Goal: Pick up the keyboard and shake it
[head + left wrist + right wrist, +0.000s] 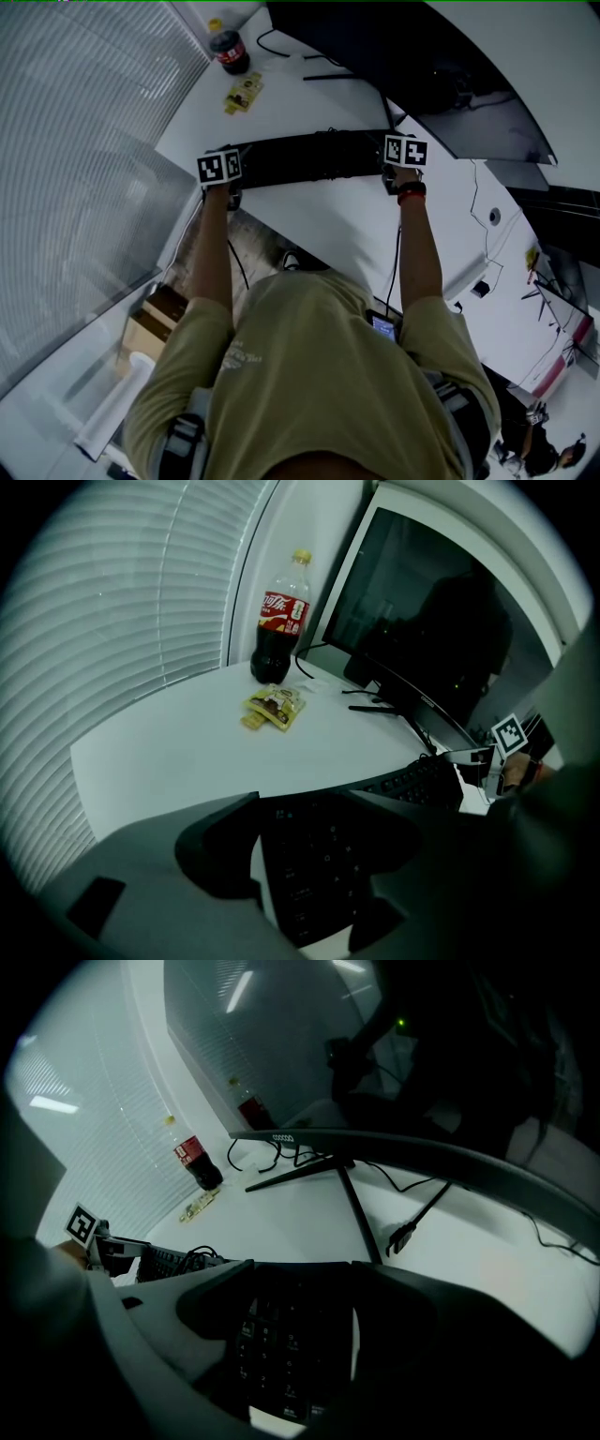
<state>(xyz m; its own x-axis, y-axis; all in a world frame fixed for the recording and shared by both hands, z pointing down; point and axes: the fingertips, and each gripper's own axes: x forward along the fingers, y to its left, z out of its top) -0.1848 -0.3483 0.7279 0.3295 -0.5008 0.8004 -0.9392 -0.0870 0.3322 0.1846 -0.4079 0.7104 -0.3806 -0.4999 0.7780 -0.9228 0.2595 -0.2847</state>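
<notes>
We're at the grasp, the first half of the job. The black keyboard [309, 157] lies crosswise near the front edge of the white desk [356, 220], and as far as I can judge it has not been lifted.

The left hand-held gripper [314, 808] is down over the keyboard's left end and the right hand-held gripper [300, 1279] over its right end. Both have their jaws spread wide, with keys filling the space between them. In each gripper view a thin sliver of desk shows between one jaw and the keyboard's edge, so I read neither grip as clamped yet.

Next, by my reckoning, both pairs of jaws need to close squarely on the front and back edges. Then comes an even lift at both ends, so the board doesn't twist or slip, and then the shake.

One thing to mind is the cable bunched at the keyboard's back edge. The cola bottle [281, 621], the snack packet [275, 708] and the monitor [422, 630] stand well apart behind it, out of the way.
</notes>
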